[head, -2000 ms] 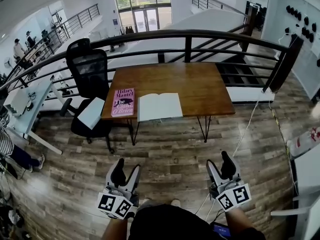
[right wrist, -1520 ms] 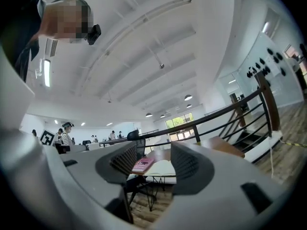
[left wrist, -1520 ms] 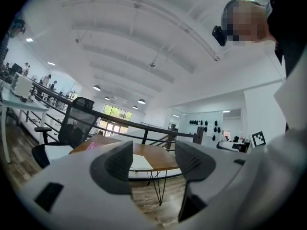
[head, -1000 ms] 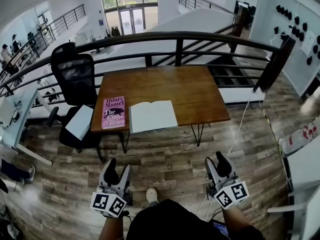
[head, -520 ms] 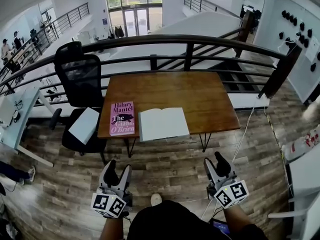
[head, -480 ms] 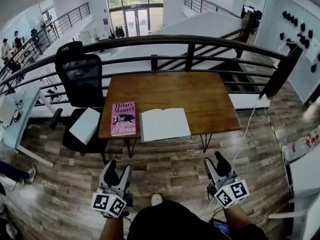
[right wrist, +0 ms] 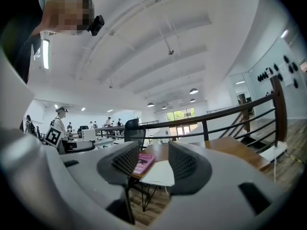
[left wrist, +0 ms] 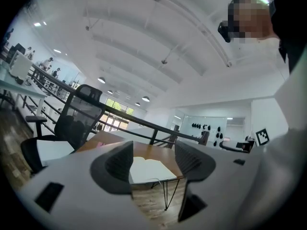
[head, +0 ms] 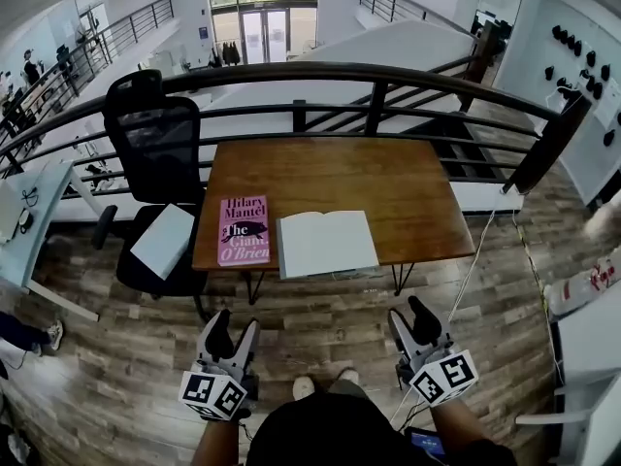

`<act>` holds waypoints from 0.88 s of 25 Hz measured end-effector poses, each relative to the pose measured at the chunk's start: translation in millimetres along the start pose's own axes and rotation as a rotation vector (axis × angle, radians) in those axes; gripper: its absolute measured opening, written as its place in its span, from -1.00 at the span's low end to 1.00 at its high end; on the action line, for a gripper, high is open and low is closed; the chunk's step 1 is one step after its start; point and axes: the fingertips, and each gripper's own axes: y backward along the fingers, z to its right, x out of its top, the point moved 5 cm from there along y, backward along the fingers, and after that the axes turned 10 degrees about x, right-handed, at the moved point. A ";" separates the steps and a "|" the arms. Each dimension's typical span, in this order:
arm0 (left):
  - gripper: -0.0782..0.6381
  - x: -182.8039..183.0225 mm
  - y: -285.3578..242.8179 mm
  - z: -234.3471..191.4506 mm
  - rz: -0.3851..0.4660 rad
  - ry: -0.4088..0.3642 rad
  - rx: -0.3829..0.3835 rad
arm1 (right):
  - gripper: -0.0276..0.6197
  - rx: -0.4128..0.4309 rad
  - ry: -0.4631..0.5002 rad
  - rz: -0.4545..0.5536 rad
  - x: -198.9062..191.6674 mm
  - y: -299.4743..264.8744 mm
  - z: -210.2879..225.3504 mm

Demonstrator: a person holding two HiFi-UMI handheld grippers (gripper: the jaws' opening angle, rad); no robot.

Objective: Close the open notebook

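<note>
The open notebook (head: pixel 327 243) lies flat with its white pages up at the near edge of the wooden table (head: pixel 330 173), just right of a pink book (head: pixel 244 229). My left gripper (head: pixel 234 332) and right gripper (head: pixel 415 322) hang low over the floor, well short of the table. Both are open and hold nothing. The right jaws have just closed a little, with nothing between them. In the left gripper view the notebook (left wrist: pixel 146 169) shows far off between the open jaws of the left gripper (left wrist: pixel 153 160). In the right gripper view the notebook (right wrist: pixel 159 172) and pink book (right wrist: pixel 143 163) sit beyond the right gripper (right wrist: pixel 152 165).
A black office chair (head: pixel 153 149) with a white pad (head: pixel 163 241) on its seat stands left of the table. A dark metal railing (head: pixel 369 71) runs behind it. A cable (head: pixel 468 268) trails on the wood floor at the right. A pale desk (head: pixel 27 223) is at far left.
The table and notebook have grown larger and slid lower in the head view as I moved toward them. Both grippers came forward with me, still low.
</note>
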 end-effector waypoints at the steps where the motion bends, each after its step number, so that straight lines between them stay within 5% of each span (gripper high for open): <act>1: -0.01 -3.0 -3.0 -0.1 -0.011 0.002 -0.002 | -0.33 -0.008 -0.002 -0.004 -1.1 0.1 2.6; 22: -0.01 -26.0 -118.2 11.3 -0.139 0.011 0.048 | -0.36 0.002 -0.055 -0.059 -3.5 -75.2 114.6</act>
